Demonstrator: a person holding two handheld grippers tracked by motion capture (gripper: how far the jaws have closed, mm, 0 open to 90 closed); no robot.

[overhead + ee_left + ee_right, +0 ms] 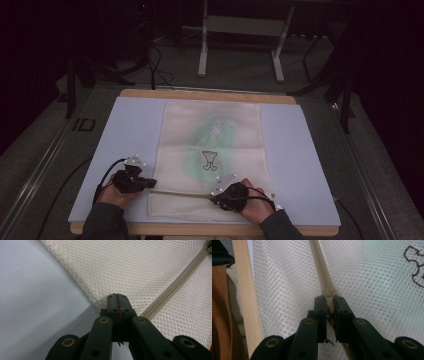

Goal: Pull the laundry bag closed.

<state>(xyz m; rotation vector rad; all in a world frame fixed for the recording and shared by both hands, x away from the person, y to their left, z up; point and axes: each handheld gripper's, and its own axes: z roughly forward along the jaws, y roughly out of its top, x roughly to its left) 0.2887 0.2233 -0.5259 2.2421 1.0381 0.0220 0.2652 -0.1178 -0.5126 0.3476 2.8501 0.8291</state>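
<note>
My left gripper (117, 298) pinches the mesh bag's (210, 150) left edge, mid-frame on the counter (300, 150); my right gripper (329, 302) clamps the zipper pull (329, 293). If the left's thin grip slips, the mesh will bunch and jam the zipper (172, 290).

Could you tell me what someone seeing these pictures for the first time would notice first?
A cream mesh laundry bag lies flat in the middle of the pale blue table mat, with something green showing through it. Near the bag's front edge, a beige zipper runs across. The left gripper is shut on the bag's left end by the zipper, and the right gripper pinches the zipper pull.
</note>
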